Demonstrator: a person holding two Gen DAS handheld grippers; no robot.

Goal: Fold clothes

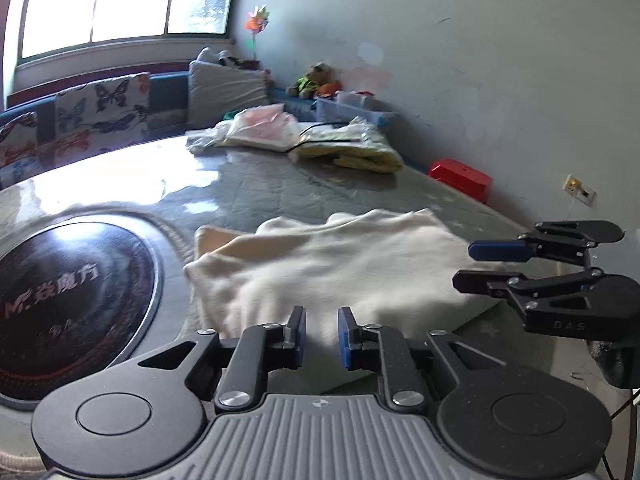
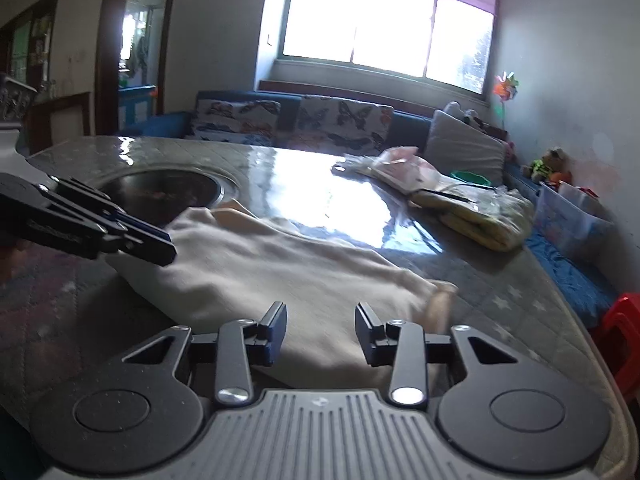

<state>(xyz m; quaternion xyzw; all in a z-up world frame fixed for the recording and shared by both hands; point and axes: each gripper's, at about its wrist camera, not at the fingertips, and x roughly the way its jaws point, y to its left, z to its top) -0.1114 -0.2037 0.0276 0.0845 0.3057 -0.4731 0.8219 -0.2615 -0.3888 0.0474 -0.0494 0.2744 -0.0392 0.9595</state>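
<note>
Cream cloth [image 1: 320, 264] lies rumpled on the table [image 1: 256, 188]; left gripper [image 1: 322, 334] and right gripper [image 2: 321, 330], jaws apart, hover at its 6 o'clock edge

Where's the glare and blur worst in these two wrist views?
Left wrist view: window blown out, glare patch on the tabletop, cream garment soft with motion blur, left tongs sharp. Right wrist view: window also overexposed, strong reflection on the tabletop, garment edges smeared, room left of it dark, fisheye bending at the edges.

Bare table [image 2: 304, 184] beyond cream garment [image 2: 280, 264]
</note>
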